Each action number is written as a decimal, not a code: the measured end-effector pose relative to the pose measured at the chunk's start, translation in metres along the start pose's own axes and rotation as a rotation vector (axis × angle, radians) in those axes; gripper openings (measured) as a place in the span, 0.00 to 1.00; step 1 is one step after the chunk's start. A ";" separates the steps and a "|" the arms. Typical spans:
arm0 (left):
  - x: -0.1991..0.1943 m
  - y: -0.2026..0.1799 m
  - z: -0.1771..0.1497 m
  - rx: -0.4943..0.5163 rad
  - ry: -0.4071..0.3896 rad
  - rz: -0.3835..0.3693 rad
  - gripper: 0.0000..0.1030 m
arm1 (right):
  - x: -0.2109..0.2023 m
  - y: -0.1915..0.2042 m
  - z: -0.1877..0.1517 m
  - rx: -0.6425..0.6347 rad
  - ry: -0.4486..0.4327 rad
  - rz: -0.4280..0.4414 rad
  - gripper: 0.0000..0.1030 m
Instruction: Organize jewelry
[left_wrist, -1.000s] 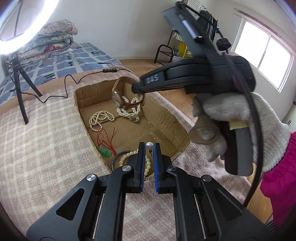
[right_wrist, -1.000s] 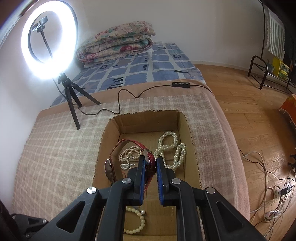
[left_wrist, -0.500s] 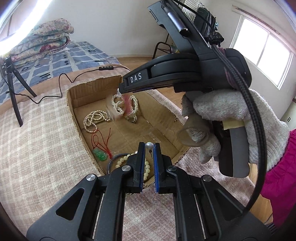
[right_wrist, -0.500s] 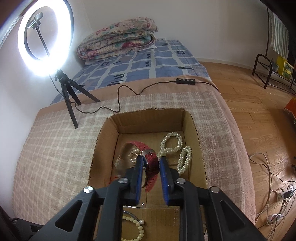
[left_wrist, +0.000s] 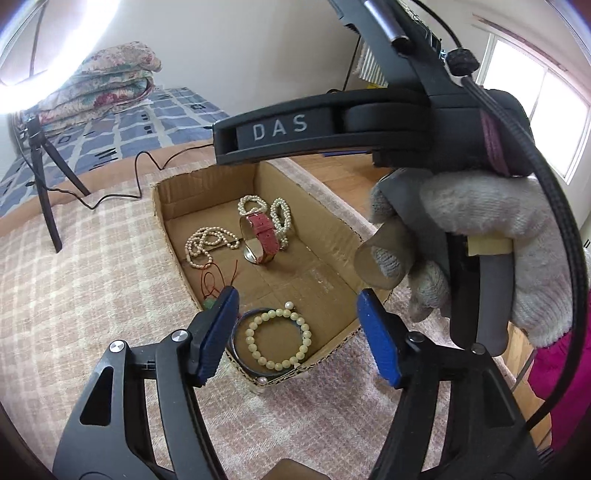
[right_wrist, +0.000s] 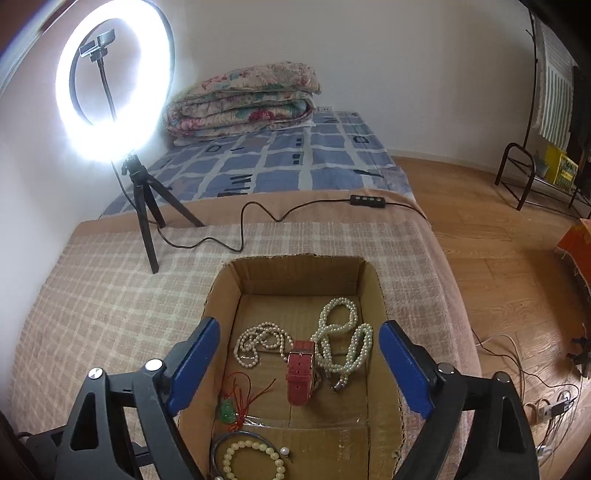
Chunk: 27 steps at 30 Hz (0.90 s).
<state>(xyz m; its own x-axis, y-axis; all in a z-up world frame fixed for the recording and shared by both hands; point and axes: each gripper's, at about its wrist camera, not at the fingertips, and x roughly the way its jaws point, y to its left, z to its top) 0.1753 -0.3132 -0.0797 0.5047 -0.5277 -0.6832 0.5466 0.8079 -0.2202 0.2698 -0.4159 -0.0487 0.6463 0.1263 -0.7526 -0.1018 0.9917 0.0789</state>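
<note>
On a bed (right_wrist: 92, 314) spread with a checked blanket, a ring light (right_wrist: 114, 81) on a tripod glows at the far left, with a folded quilt (right_wrist: 240, 99) against the far wall. At the near middle an open cardboard box (right_wrist: 299, 269) holds the jewelry. A red-strapped watch (right_wrist: 301, 373) lies at the centre of the box floor, beside a thick looped pearl necklace (right_wrist: 341, 343) on its right and a thinner pearl strand (right_wrist: 258, 341) on its left. A green pendant (right_wrist: 227, 410) on red cord sits near the left wall, and a pale bead bracelet (left_wrist: 279, 339) rests inside a dark bangle (left_wrist: 238, 343) at the near end, with a loose pearl (left_wrist: 289, 305) beside it. The right gripper (right_wrist: 299, 365), carried by a gloved hand (left_wrist: 480, 251), hangs over the box; its jaws, which have just been opening, stand wide apart with nothing between them. The left gripper (left_wrist: 295, 336), over the near end, has likewise just been opening and grips nothing.
</note>
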 end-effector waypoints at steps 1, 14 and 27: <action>-0.001 0.000 0.000 0.001 -0.002 0.003 0.66 | -0.002 0.001 0.001 -0.002 -0.008 -0.005 0.95; -0.041 -0.002 0.001 0.018 -0.039 0.023 0.67 | -0.038 0.020 0.007 -0.021 -0.057 -0.053 0.99; -0.117 0.002 -0.008 0.045 -0.126 0.074 0.78 | -0.114 0.047 0.004 -0.032 -0.149 -0.086 1.00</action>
<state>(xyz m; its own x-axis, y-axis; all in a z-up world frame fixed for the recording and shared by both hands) 0.1122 -0.2478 -0.0063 0.6229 -0.4982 -0.6032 0.5329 0.8347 -0.1391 0.1941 -0.3840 0.0435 0.7582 0.0459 -0.6505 -0.0641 0.9979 -0.0044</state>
